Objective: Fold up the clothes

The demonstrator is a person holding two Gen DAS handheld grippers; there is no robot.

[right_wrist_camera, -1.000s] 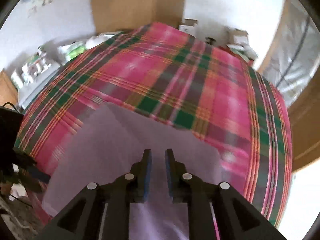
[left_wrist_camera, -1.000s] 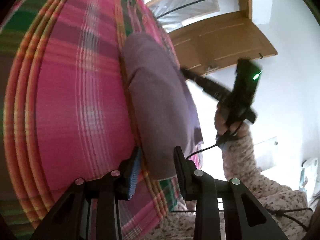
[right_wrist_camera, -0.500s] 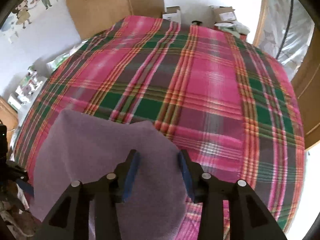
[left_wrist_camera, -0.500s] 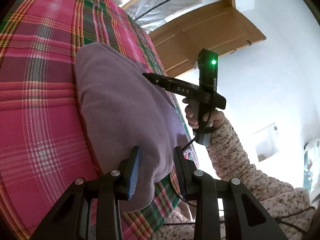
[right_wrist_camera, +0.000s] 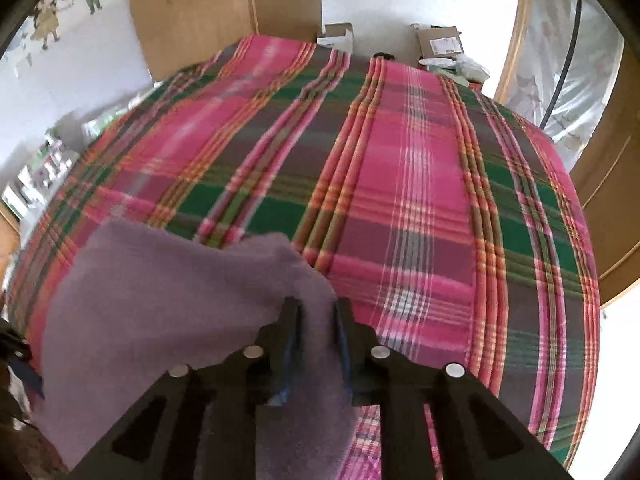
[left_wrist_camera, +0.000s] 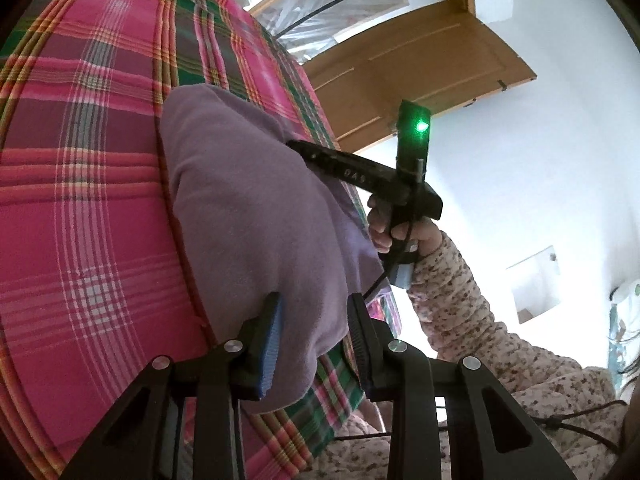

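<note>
A purple fleece garment (left_wrist_camera: 248, 208) lies folded on the pink and green plaid bedspread (left_wrist_camera: 80, 200), near the bed's edge. My left gripper (left_wrist_camera: 314, 312) stands open, its fingers straddling the garment's near end without pinching it. In the right wrist view the garment (right_wrist_camera: 160, 280) fills the lower left, and my right gripper (right_wrist_camera: 318, 312) is shut on its near right corner, which bunches up between the fingers. In the left wrist view, the right tool's black handle (left_wrist_camera: 400, 192) is held by a hand (left_wrist_camera: 400, 236) just beyond the garment, and its fingertips are hidden by the cloth.
The plaid bedspread (right_wrist_camera: 400, 200) stretches far ahead and to the right. Cardboard boxes (right_wrist_camera: 440, 40) and a wooden panel (right_wrist_camera: 224, 12) stand beyond the bed's far end. A wooden door (left_wrist_camera: 420, 76) is at the right. A floral sleeve (left_wrist_camera: 460, 300) reaches in at the bed's edge.
My right gripper opened half a second ago and has now shut on the garment's corner. The left gripper stayed open and swung so that more of the garment and the right tool show.
</note>
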